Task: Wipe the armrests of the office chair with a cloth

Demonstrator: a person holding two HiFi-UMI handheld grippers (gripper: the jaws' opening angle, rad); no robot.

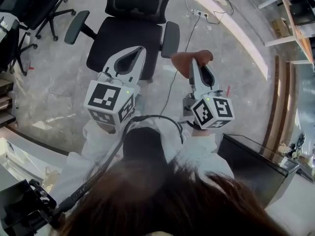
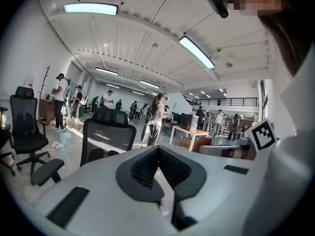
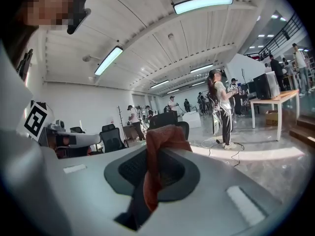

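Left gripper point(image 1: 139, 51): held out ahead of the body, almost level with a slight downward tip, its square-marked cube nearest the body. Aimed at the near edge of the office chair point(image 1: 125, 43), over the seat in the head view. Fingers pressed flat together, nothing between them; dark ribbed pads meeting in a narrow V.

Right gripper point(image 1: 196, 67): carried beside the left one, a little apart, in the same near-level pose and aimed the same way. Fingers pinching the cloth point(image 1: 187, 59).

Cloth: rust-brown, soft and nappy, bunched into a rounded lump over the fingertips, with one strip trailing back down the slot between the pads. Long axis along the gripper, near to far. Just right of the right armrest point(image 1: 171, 39) in the head view, with a gap between them.

Chair: black, with the mesh back and headrest on the far side and the padded seat toward the person. Left armrest point(image 1: 76, 27) and right armrest both smooth grey pads with rounded ends, long axes running near to far. Left one splayed outward at its near end.

Floor point(image 1: 59, 82): polished grey, with a thin dark cable point(image 1: 173, 77) snaking across it right of the chair.
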